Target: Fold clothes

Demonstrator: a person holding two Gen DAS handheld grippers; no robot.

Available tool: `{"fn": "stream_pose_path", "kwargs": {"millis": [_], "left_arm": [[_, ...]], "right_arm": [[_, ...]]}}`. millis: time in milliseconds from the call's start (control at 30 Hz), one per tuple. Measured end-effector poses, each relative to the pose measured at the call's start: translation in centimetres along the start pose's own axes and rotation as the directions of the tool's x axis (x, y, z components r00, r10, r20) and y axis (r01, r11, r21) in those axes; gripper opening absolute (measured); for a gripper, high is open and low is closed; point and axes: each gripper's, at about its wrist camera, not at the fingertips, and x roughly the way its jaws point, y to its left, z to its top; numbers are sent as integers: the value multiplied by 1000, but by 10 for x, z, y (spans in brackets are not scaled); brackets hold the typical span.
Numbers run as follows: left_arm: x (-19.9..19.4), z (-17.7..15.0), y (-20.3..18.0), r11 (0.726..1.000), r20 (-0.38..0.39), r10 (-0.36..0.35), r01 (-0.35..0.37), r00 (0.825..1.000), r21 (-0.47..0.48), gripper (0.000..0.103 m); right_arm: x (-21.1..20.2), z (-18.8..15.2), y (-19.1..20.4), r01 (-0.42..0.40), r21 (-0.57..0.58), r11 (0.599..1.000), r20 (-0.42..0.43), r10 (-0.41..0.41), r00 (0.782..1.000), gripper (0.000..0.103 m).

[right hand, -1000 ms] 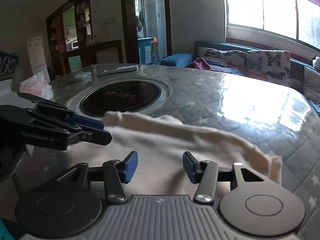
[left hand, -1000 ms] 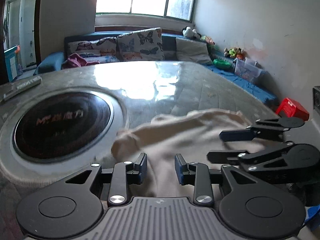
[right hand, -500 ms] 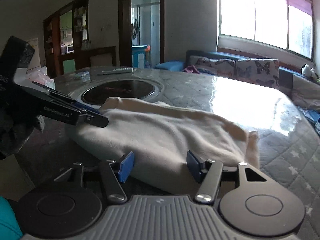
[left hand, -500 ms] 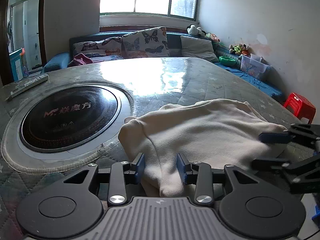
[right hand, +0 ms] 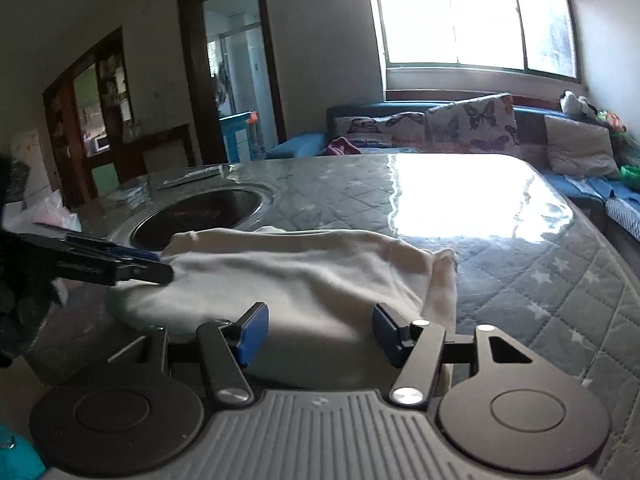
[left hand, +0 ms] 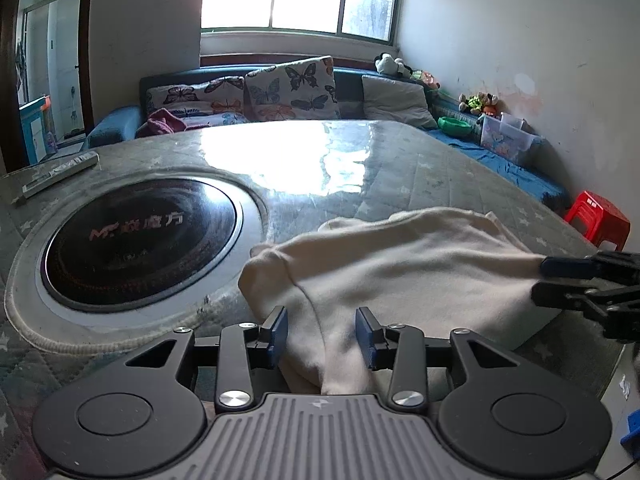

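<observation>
Cream garment (left hand: 408, 276) between both parted tools, seemingly ungripped.

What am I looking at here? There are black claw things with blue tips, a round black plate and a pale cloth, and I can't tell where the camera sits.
There is no robot: a person holds a two-finger gripper in each hand, and each one carries a wide-angle camera that looks forward along its fingers. One picture comes from the left gripper, the other from the right gripper. Each gripper also shows from the side in the other's picture.

Both work over a table with a quilted cover. A cream garment lies on it, bunched, next to a round black cooktop set into the surface. A remote lies at the far left.

Both grippers are open. The cloth passes between the fingers of each, but neither is closed on it, so nothing is held right now.
</observation>
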Motion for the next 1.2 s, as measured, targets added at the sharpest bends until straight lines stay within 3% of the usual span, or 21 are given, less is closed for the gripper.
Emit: {"fn": "stream_pose_path", "kwargs": {"millis": [100, 333, 667, 900, 1000, 1067, 1133, 1200], "left_arm": [[2, 5, 2, 1000, 3, 6, -6, 1000, 1, 40], [18, 20, 8, 1000, 4, 10, -10, 1000, 5, 36], [46, 40, 15, 1000, -19, 13, -14, 1000, -19, 32], [62, 42, 19, 999, -50, 24, -26, 998, -26, 33], [55, 42, 22, 998, -42, 31, -33, 999, -44, 35], [49, 42, 24, 998, -34, 33, -35, 999, -57, 39], [41, 41, 27, 996, -28, 47, -48, 999, -75, 57], [32, 39, 30, 994, -17, 62, -63, 998, -91, 63]], "right_arm": [[10, -4, -4, -3, 13, 1000, -32, 4, 999, 59], [11, 11, -2, -15, 8, 1000, -7, 15, 1000, 59], [59, 49, -19, -38, 15, 999, -35, 38, 999, 59], [92, 53, -35, -14, 67, 998, -120, 22, 993, 59], [81, 55, -19, -20, -18, 1000, -89, 18, 996, 61], [73, 57, -6, -38, -72, 997, -71, 33, 997, 72], [63, 54, 12, -58, -142, 988, -66, 49, 997, 75], [56, 51, 32, -90, -208, 974, -66, 78, 995, 79]]}}
